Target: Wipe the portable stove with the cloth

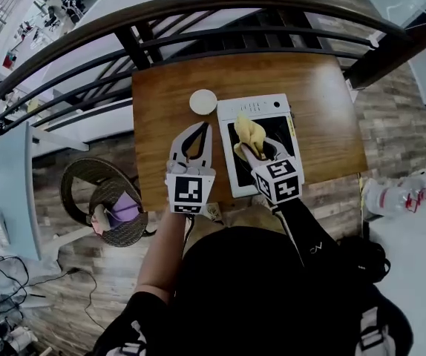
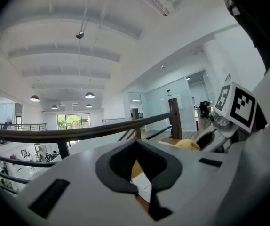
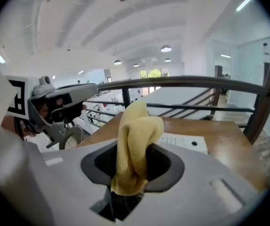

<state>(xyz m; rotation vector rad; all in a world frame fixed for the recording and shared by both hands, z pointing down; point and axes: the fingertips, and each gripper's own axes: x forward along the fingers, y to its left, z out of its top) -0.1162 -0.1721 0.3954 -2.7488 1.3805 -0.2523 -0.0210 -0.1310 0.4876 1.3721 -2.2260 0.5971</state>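
Since wiping needs only one tool, the right gripper (image 1: pixel 253 150) hangs over the stove (image 1: pixel 262 108), fingers (image 3: pixel 219 187) clamped on the yellow cloth (image 1: pixel 248 133). The left gripper (image 1: pixel 200 129), fingers together and empty, idles at its nine o'clock above the surface (image 1: pixel 328 102).

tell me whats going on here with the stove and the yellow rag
A person holds a claw in each hand over a wooden table. The right claw is shut on the yellow cloth and sits over the white portable stove. The left claw is shut with nothing in it, over the table just left of the stove.
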